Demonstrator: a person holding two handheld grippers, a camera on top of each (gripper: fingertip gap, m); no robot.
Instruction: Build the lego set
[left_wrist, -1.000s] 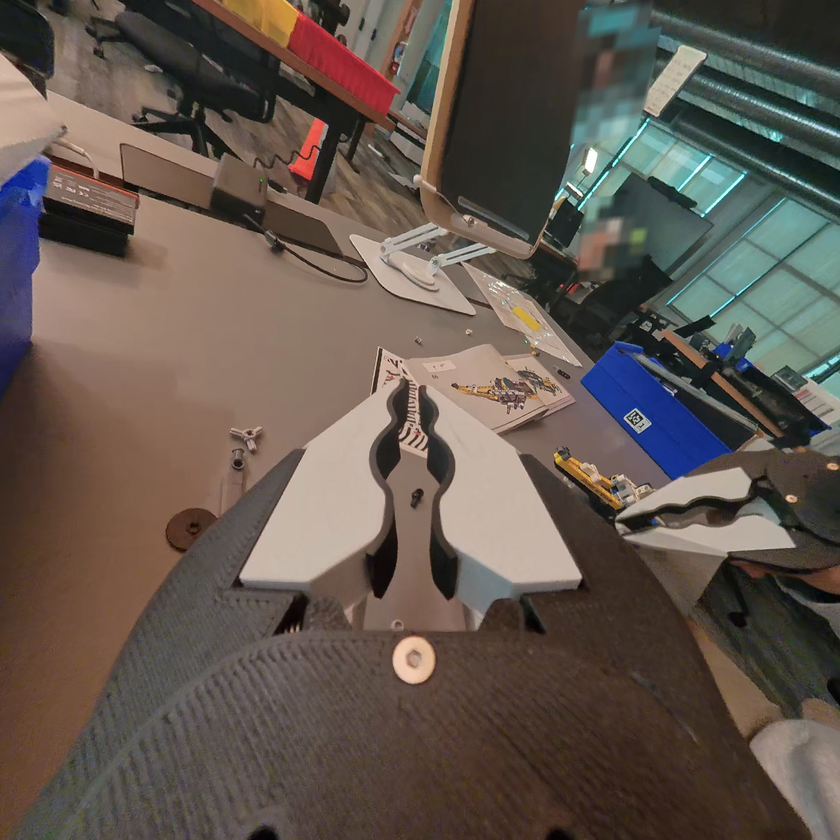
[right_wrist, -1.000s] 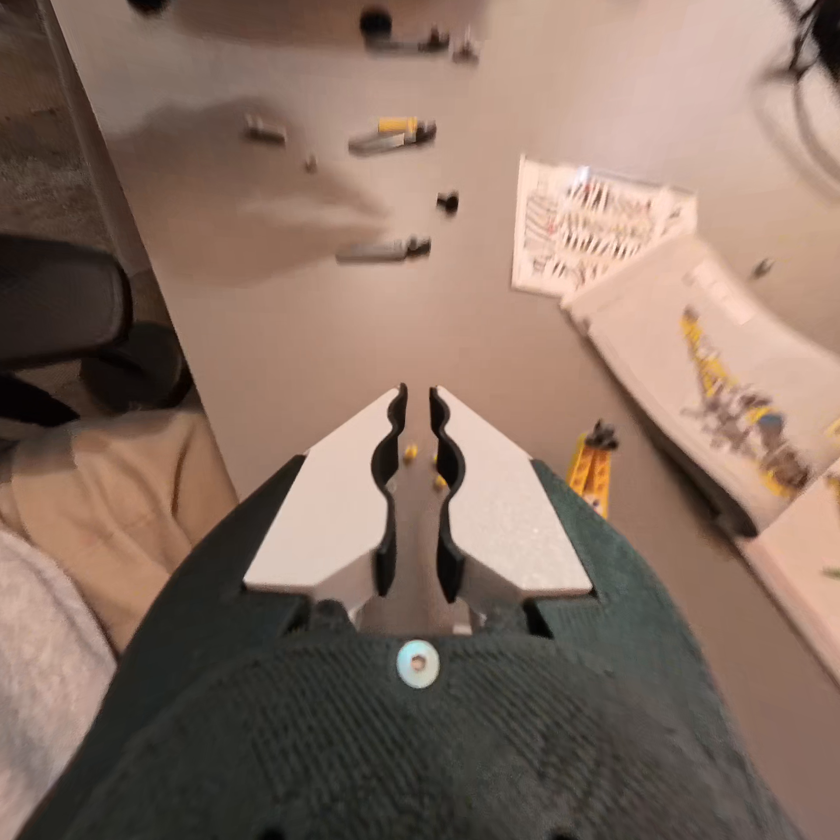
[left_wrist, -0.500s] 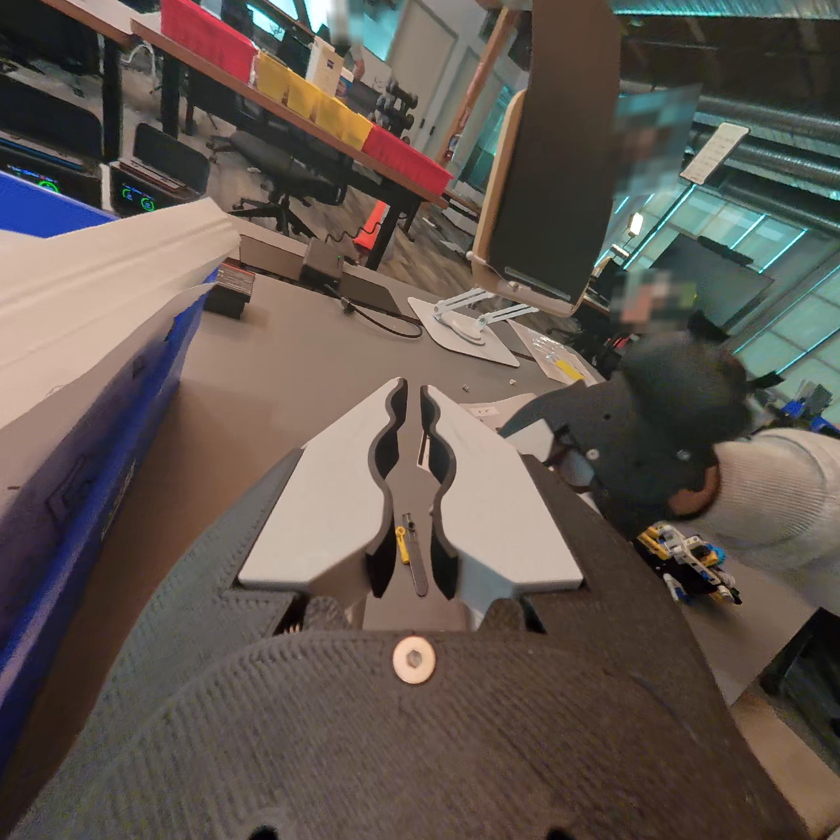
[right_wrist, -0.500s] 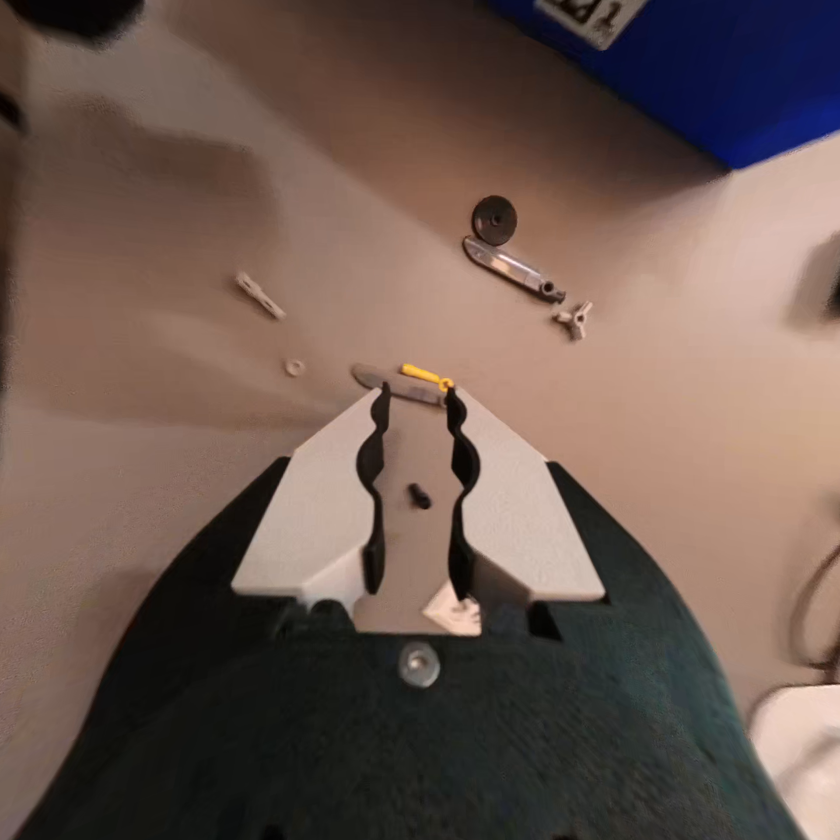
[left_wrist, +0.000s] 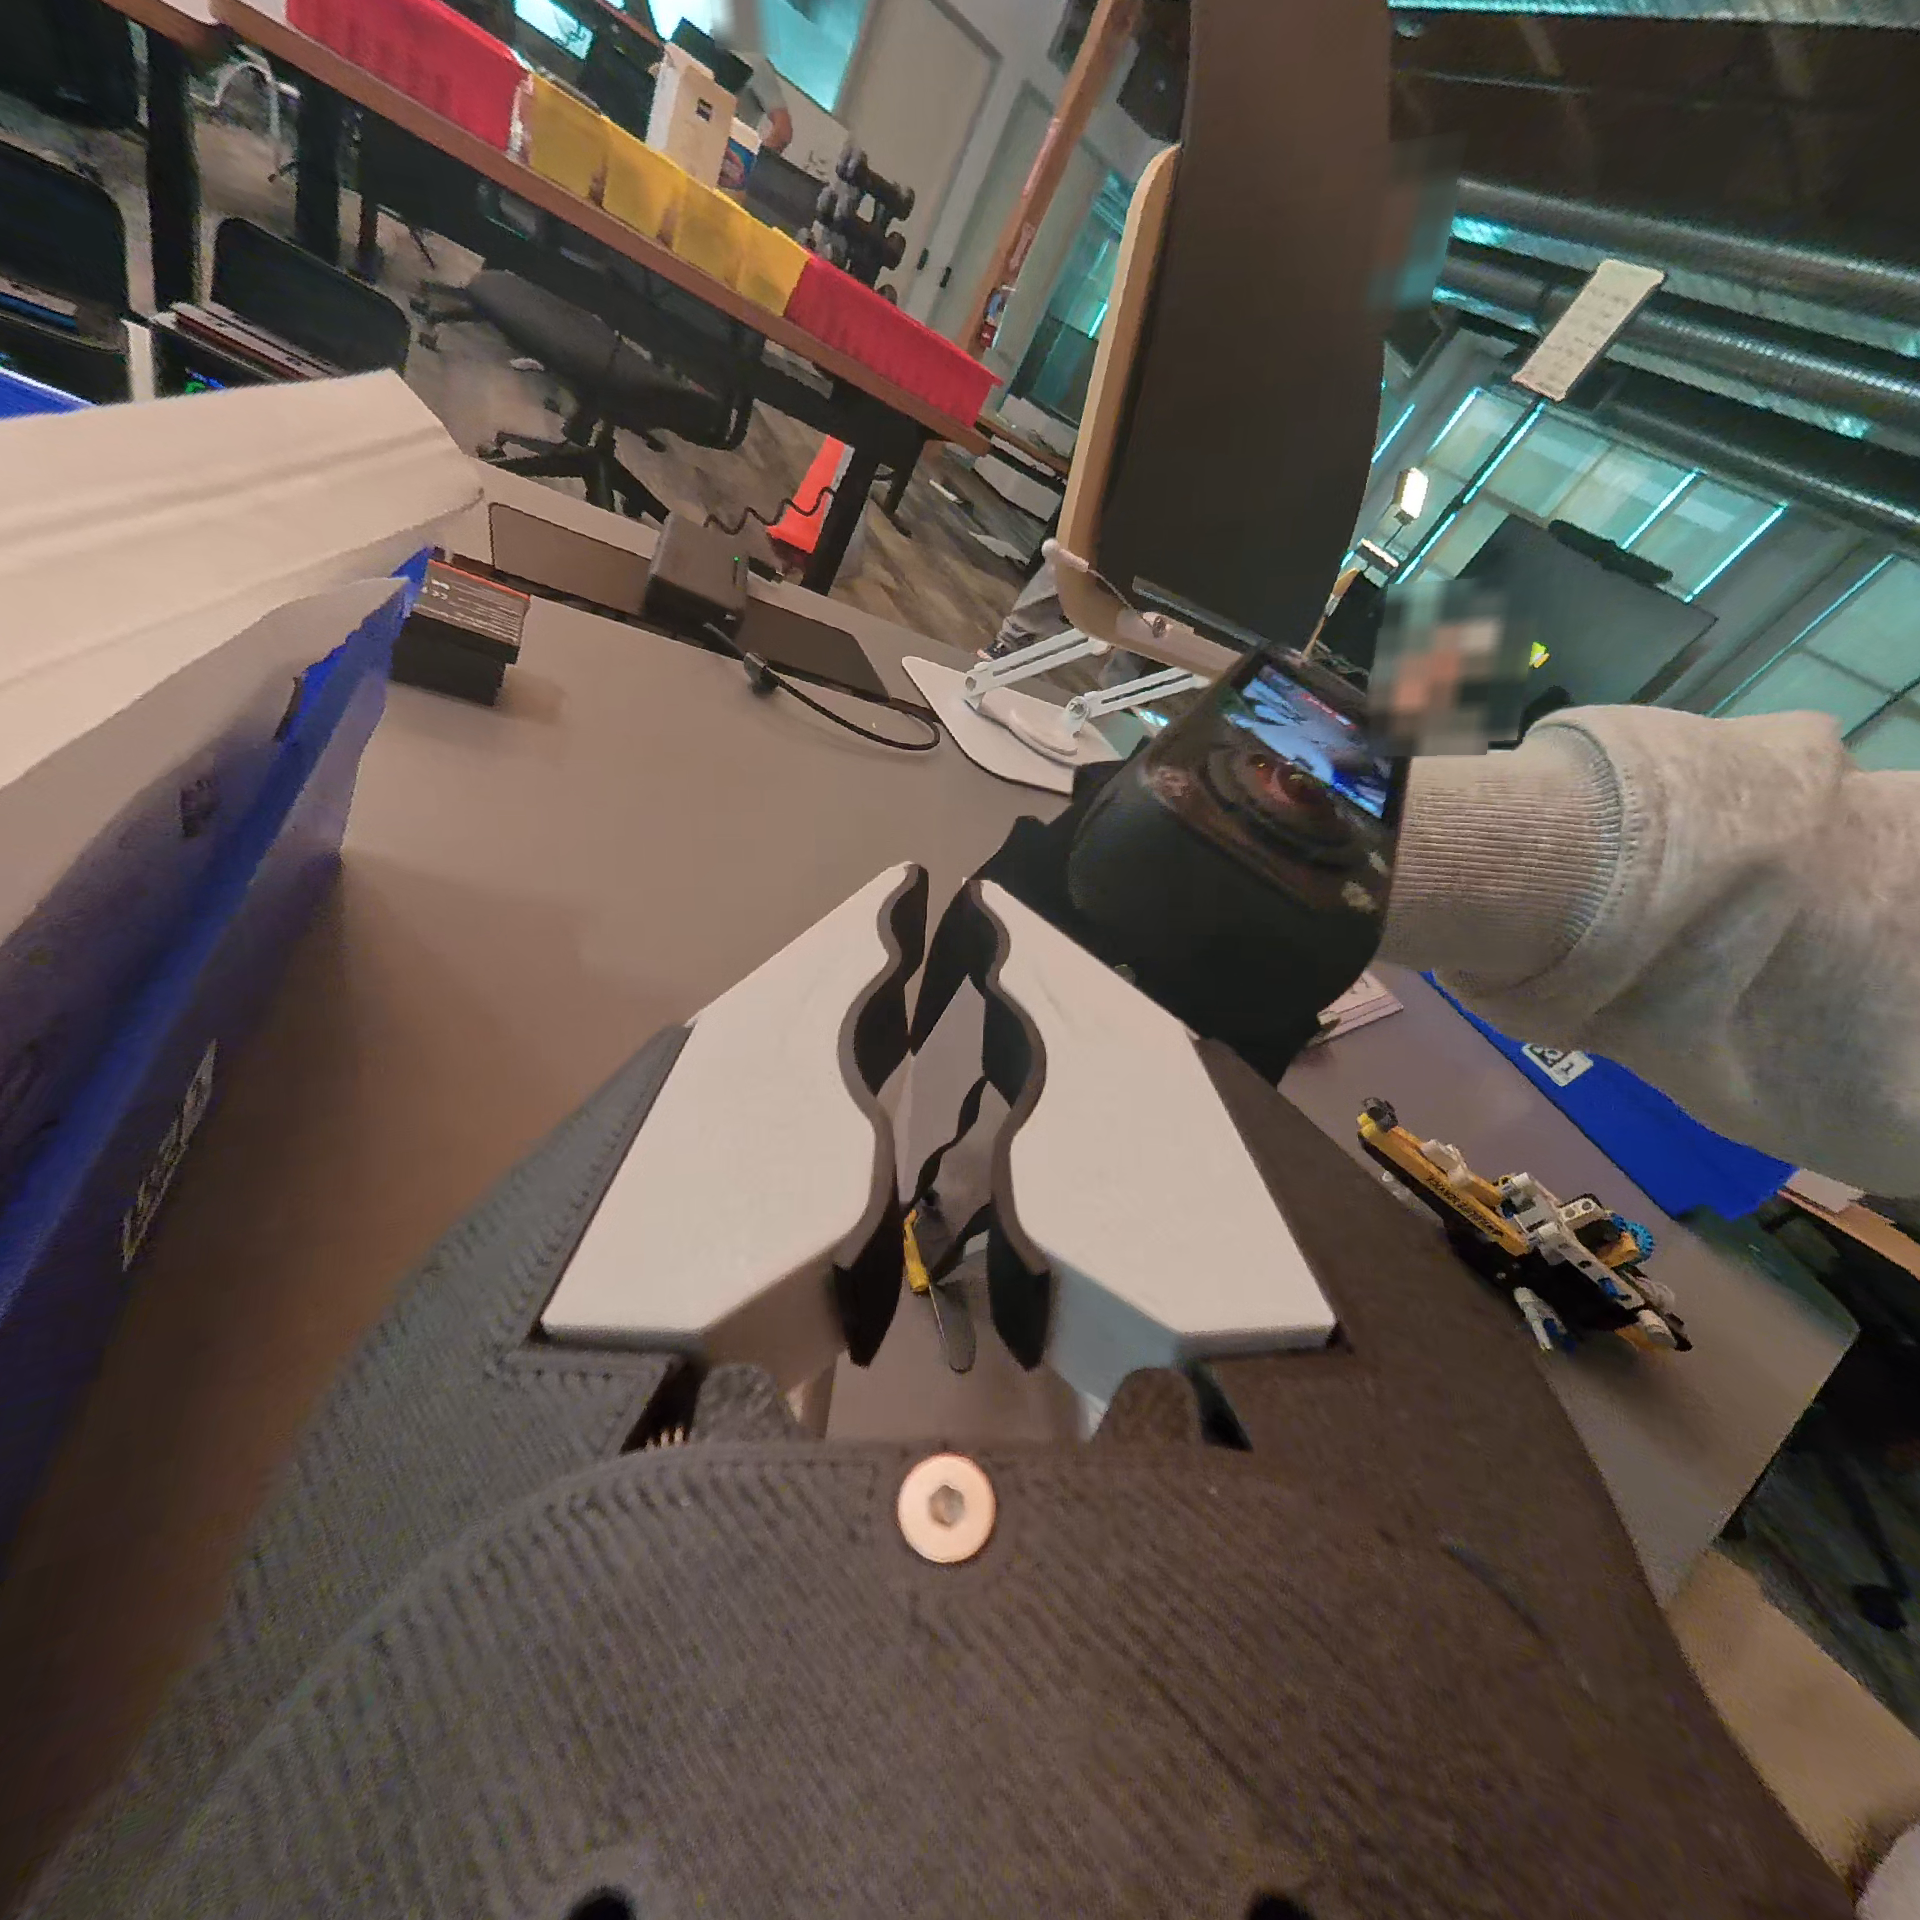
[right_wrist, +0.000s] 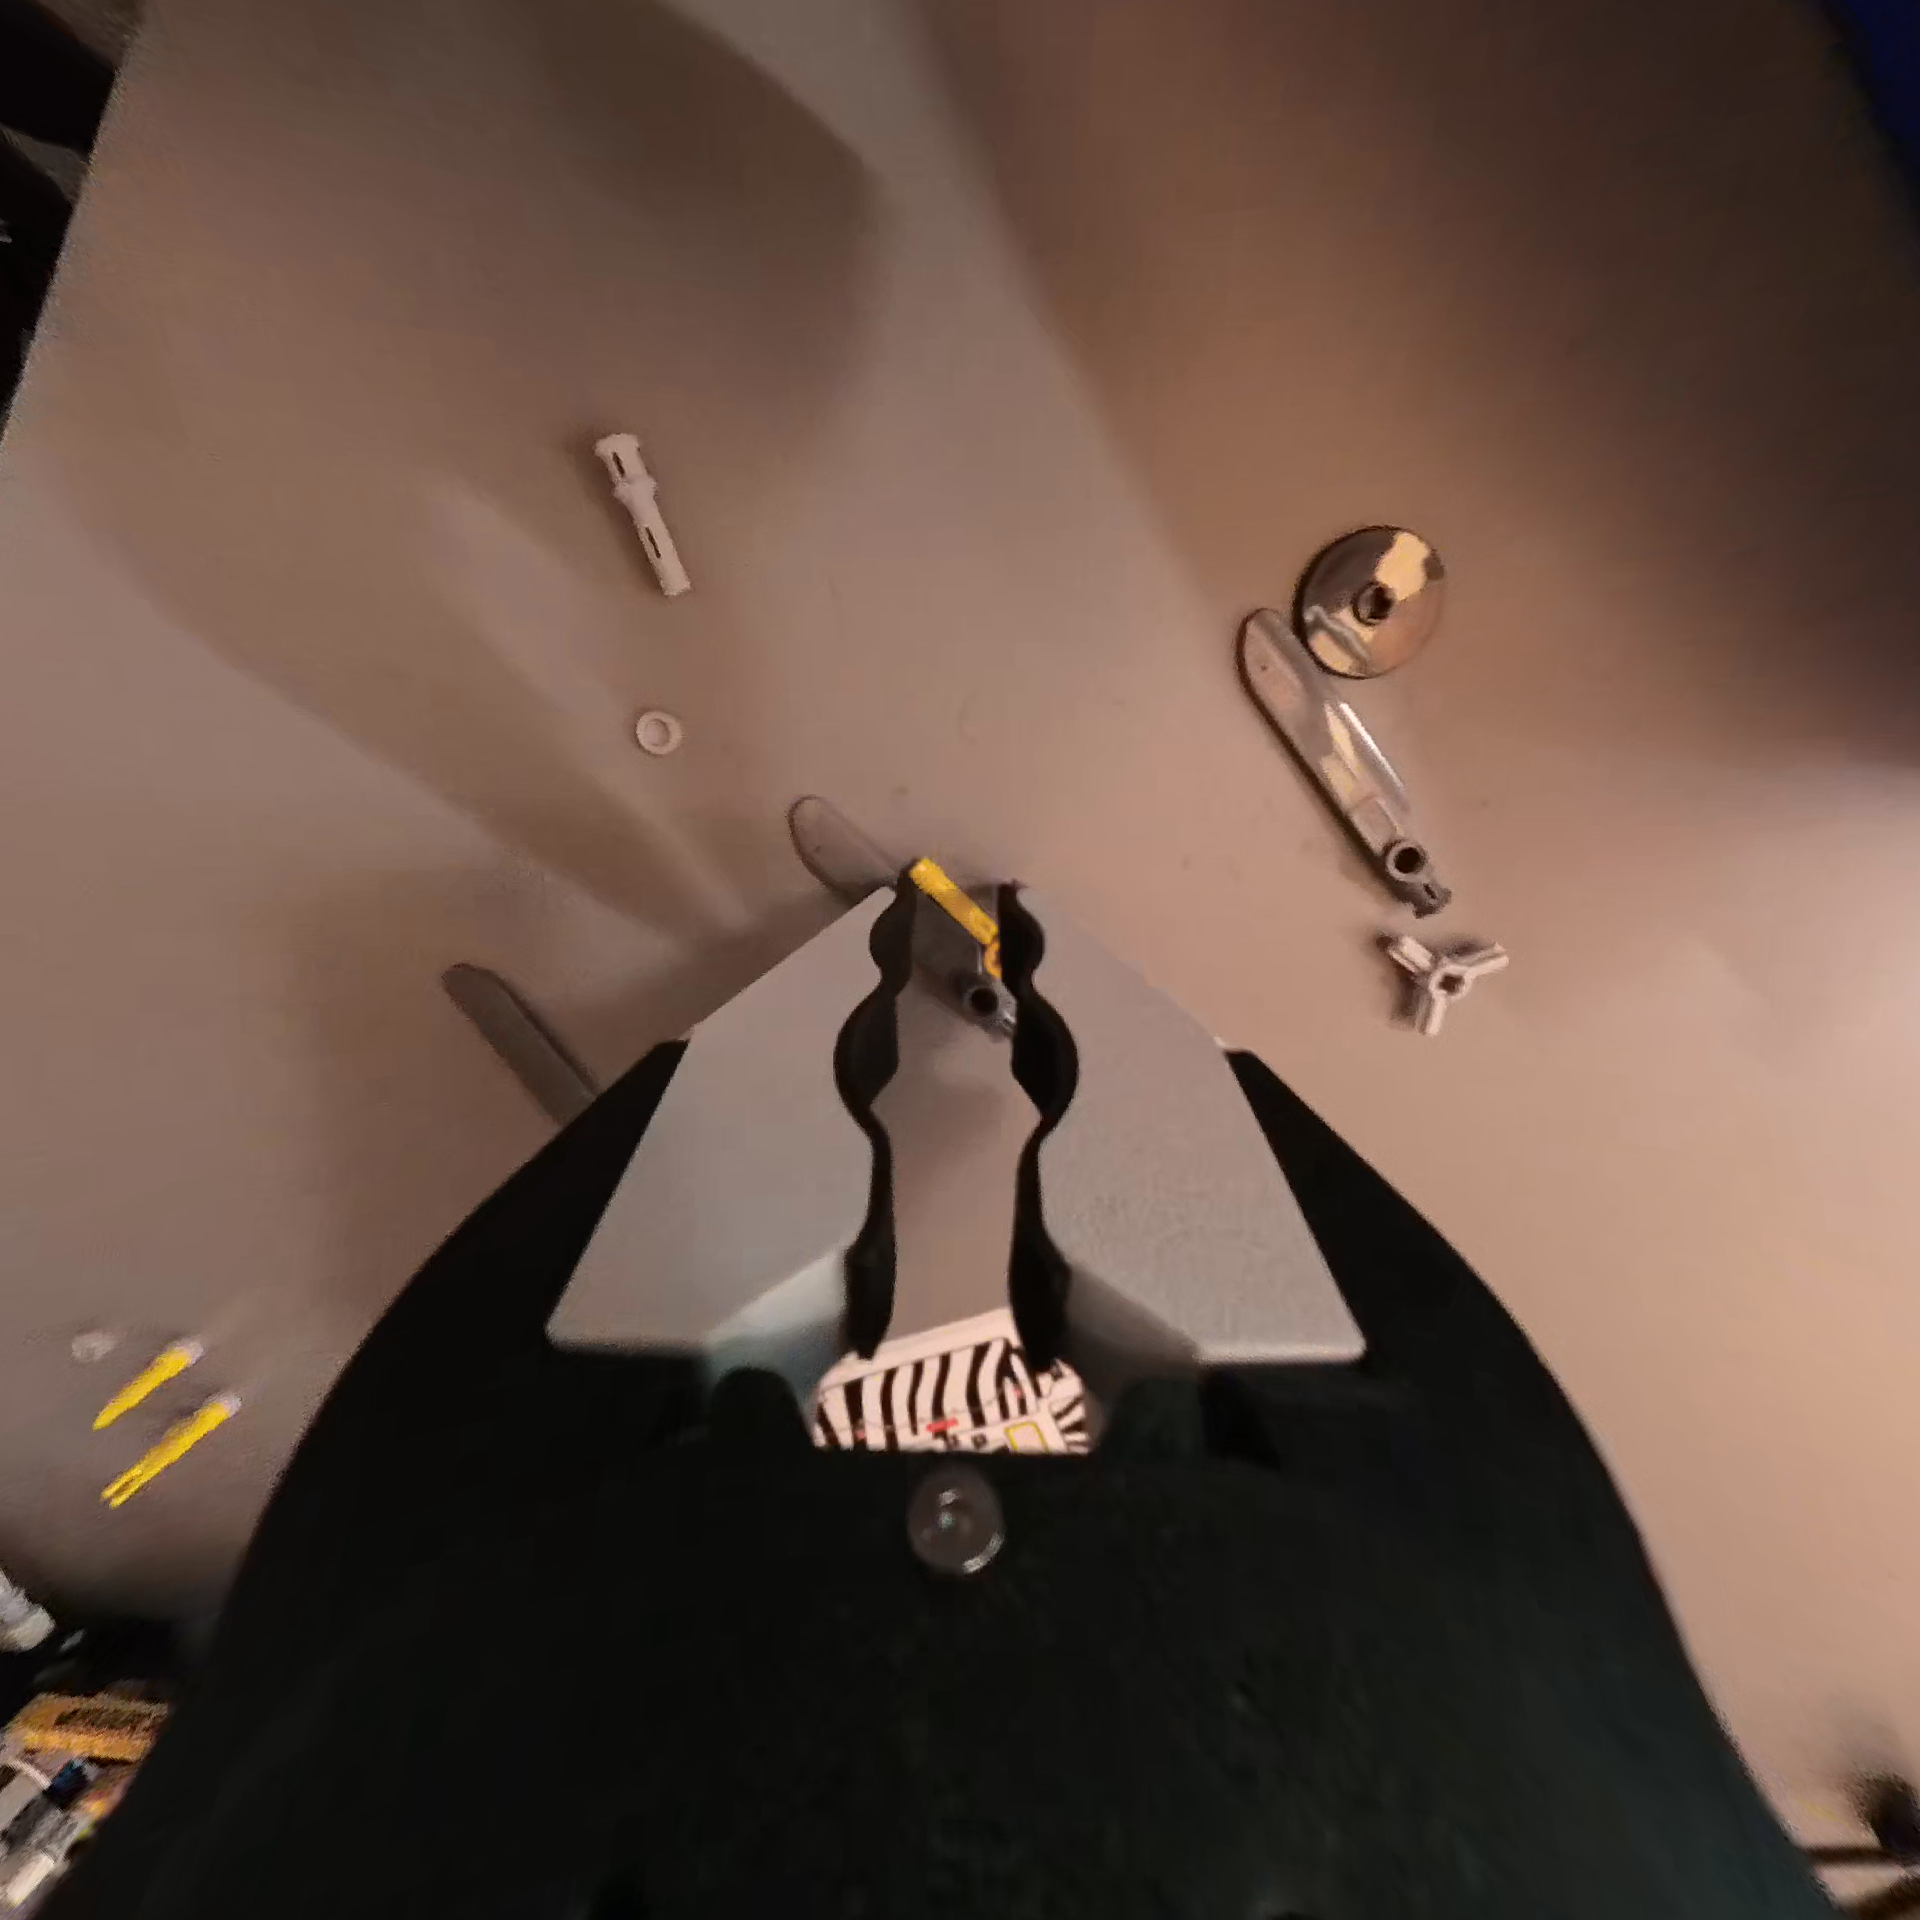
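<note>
Two tongs in play: right tongs (right_wrist: 951, 914), centre of the right wrist frame, are parted a little and straddle a grey blade piece (right_wrist: 961, 971) with a yellow pin (right_wrist: 951, 902) lying across it on the bench (right_wrist: 1039, 364), tips at or just above the parts; not closed on anything that I can see. Left tongs (left_wrist: 940, 899) nearly closed, narrow gap, nothing held, hovering low. Half-built yellow lego model (left_wrist: 1512, 1231) sits at right of the left wrist frame, well apart from the loose parts. Risk (judgement): tips could pinch pin and blade together, or flick the small pin away, since the two overlap and the approach is steep. Writing: blue bin (left_wrist: 1621, 1122) carries a white code sticker, a striped sticker sheet (right_wrist: 951, 1397) shows behind the right tongs; content not given, rest too blurred.
</note>
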